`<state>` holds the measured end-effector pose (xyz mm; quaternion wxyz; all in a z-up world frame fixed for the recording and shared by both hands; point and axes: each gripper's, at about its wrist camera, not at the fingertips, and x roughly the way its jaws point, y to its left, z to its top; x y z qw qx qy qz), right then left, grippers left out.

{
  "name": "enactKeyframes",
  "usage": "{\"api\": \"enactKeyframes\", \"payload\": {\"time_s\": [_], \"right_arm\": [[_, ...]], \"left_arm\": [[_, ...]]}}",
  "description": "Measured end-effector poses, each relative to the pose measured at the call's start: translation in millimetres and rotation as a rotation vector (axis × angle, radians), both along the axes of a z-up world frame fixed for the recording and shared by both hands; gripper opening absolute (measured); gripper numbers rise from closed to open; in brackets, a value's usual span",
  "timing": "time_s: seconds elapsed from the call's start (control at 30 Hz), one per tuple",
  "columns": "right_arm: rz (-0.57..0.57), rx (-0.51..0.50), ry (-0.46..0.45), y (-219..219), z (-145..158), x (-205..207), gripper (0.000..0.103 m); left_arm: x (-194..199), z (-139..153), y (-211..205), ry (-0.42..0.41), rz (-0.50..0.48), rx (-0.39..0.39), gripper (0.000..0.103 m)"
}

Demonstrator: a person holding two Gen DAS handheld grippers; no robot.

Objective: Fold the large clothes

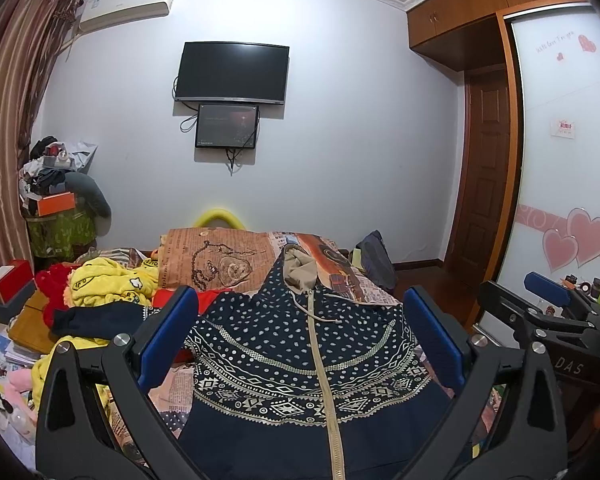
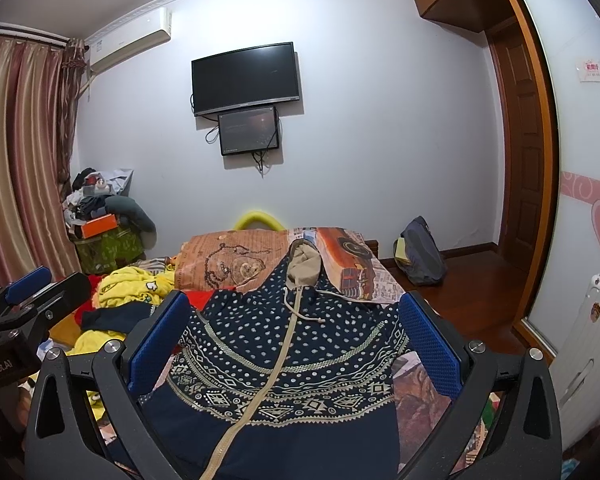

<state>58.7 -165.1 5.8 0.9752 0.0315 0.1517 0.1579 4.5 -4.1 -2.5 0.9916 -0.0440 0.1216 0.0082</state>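
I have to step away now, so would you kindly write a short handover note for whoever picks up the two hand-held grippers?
Left hand-held gripper: open, holding nothing, hovering over the hoodie.
Right hand-held gripper: open, holding nothing, beside the left one.
Navy patterned hoodie: spread front-up on the bed, zipped, hood pointing toward the far wall.
Other clothes, including a yellow garment, lie piled to the left.
Done: hoodie laid out.
Left: no fold visible yet; sleeves and body still need folding.
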Motion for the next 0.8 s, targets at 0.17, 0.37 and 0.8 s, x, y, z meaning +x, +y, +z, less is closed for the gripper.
{"api": "enactKeyframes", "payload": {"time_s": [0.17, 0.37, 0.8], "right_arm": [[0.001, 0.003, 0.002, -0.5, 0.2, 0.4, 0.103], [0.0, 0.002, 0.003, -0.6, 0.3, 0.6, 0.103], [-0.001, 0.001, 0.008, 0.4, -1.2, 0.8, 0.103]], "left_arm": [[0.3, 0.2, -0.5, -0.001, 0.002, 0.001, 0.103], [1.0, 1.0, 0.2, 0.0, 0.003, -0.005, 0.103], [2.7, 0.4, 3.6, 0.006, 0.002, -0.015, 0.103]]}}
